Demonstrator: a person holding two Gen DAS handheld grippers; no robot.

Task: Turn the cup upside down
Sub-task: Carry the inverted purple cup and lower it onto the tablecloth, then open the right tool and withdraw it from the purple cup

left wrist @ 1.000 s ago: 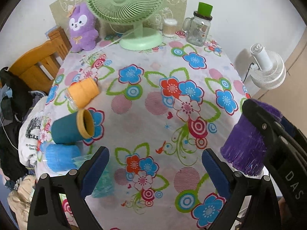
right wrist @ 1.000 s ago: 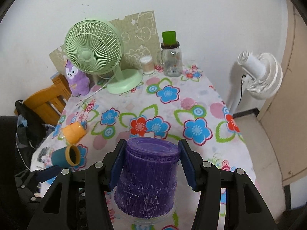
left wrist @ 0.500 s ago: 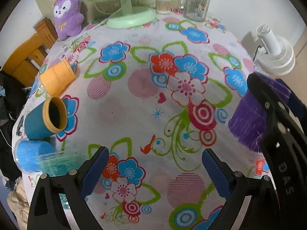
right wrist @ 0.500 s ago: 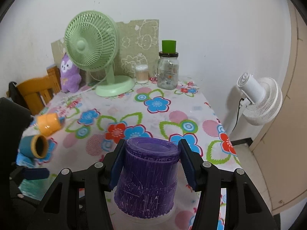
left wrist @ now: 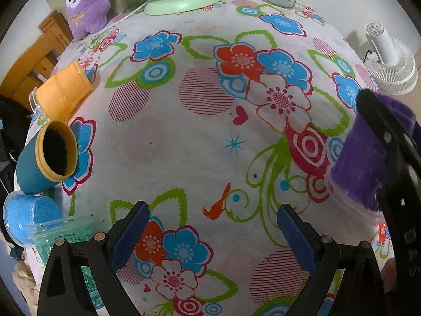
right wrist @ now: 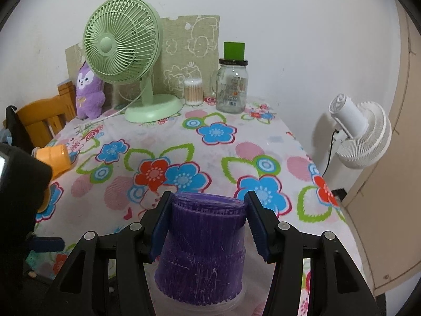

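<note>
The right gripper (right wrist: 206,226) has its blue fingers (right wrist: 160,226) pressed against both sides of the purple cup (right wrist: 202,247), near its closed end, which faces up. The wide clear rim is at the bottom, close over the table (right wrist: 263,142); I cannot tell if it touches. The cup looks already inverted. Letting go while it hangs tilted or above the cloth could let it tip or roll off the near edge. The left gripper (left wrist: 213,230) holds nothing, fingers spread wide over the flowered cloth. Further left lie an orange cup (left wrist: 63,94), a teal cup (left wrist: 44,158) and a blue cup (left wrist: 29,216) on their sides.
</note>
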